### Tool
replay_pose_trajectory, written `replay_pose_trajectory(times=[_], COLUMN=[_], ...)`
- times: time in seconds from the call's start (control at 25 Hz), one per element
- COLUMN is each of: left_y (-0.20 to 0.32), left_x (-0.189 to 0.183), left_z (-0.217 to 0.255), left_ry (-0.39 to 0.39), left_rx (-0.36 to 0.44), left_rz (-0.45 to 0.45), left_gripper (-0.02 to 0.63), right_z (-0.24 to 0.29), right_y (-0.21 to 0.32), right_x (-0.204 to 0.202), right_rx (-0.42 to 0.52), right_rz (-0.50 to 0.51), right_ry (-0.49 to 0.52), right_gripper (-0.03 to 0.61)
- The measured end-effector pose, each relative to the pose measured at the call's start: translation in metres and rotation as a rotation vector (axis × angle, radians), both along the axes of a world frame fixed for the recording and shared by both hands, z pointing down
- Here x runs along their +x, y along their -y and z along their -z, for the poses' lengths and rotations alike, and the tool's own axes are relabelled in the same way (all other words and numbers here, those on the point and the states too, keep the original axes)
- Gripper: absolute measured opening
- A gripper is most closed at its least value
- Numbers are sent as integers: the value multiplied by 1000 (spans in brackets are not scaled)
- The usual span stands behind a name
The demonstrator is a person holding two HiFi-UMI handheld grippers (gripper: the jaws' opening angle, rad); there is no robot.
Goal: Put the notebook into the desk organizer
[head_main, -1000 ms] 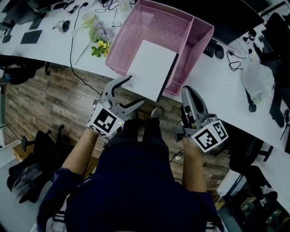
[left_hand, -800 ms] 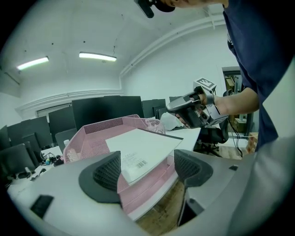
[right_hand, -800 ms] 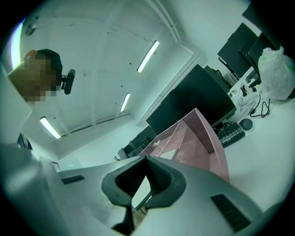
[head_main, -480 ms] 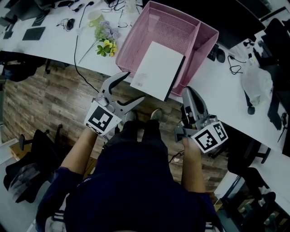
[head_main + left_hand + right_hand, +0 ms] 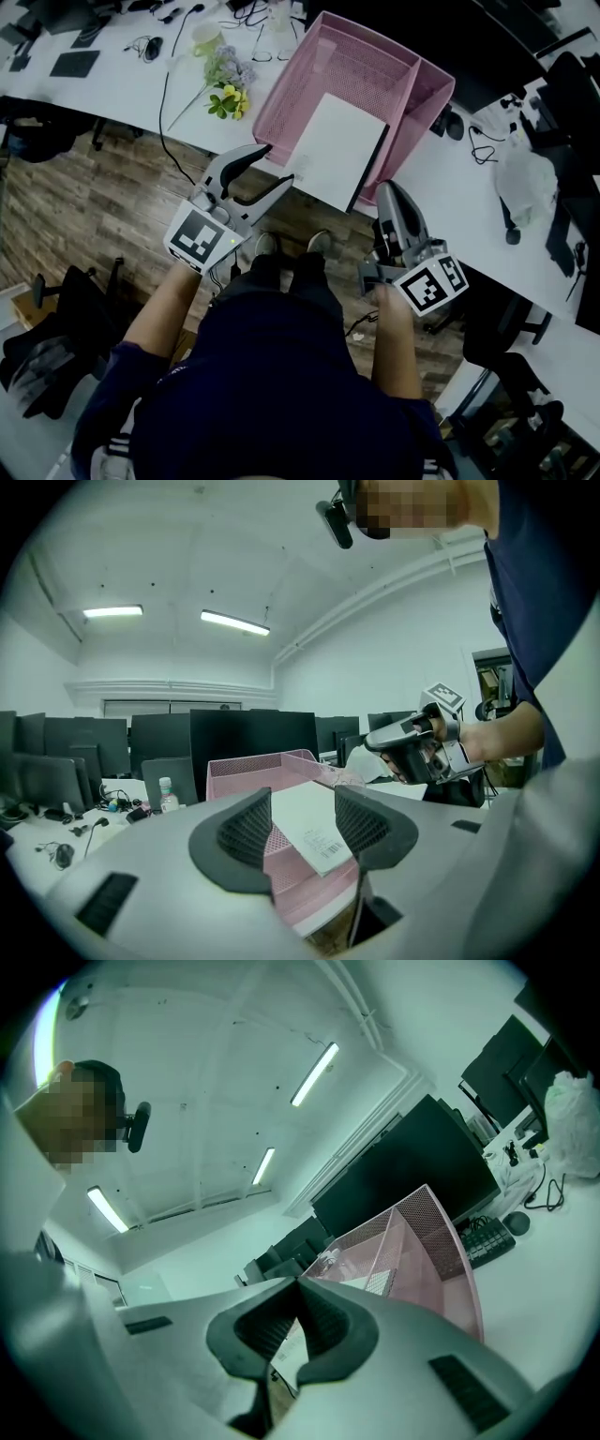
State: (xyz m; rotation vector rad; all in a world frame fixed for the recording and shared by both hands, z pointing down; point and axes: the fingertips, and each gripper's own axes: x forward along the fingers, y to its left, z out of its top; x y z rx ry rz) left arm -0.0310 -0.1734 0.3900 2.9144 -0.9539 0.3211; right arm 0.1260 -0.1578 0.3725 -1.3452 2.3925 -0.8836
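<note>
Notebook (image 5: 336, 150) lies slanted in the pink organizer (image 5: 323, 66) (its wide compartment), with its near end jutting over the front wall toward the claws. Left claw (image 5: 272, 167) sits just short of that near corner, jaws part-spread and closing, pads pressing on nothing. Right claw (image 5: 390, 192), just right of the jutting end and off the bench (image 5: 122, 89) edge, has its jaws together and empty.

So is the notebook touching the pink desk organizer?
Touching. The head view shows the white notebook lying in the pink mesh desk organizer, with its near end overhanging the front rim. The left gripper view shows it resting on that rim.
</note>
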Motion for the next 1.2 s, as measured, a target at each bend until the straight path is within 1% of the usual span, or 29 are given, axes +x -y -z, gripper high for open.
replay_pose_trajectory(times=[0.28,0.44,0.52,0.64,0.8,0.88,0.96,1.12,1.2], left_y=[4,5,5,6,8,8,8,10,8], left_x=[-10,-11,-12,-14,-17,-17,-17,-17,-17], left_z=[16,21,26,27,30,35,38,40,38], left_ry=[-41,-47,-63,-52,-53,-75,-75,-94,-90], left_rx=[8,13,16,19,9,21,34,23,15], left_rz=[37,36,43,44,56,54,48,63,61], left_gripper=[160,120,105,77,57,51,46,38,35], right_z=[9,12,12,14,17,19,21,23,24], right_y=[3,5,6,8,13,15,16,21,21], right_x=[-6,-8,-10,-11,-14,-17,-19,-22,-23], right_rx=[16,21,22,24,33,39,44,54,57], right_rz=[5,7,10,14,24,30,37,46,53], right_ry=[-12,-26,-30,-37,-43,-47,-50,-57,-59], right_gripper=[5,5,5,5,5,5,5,5,5])
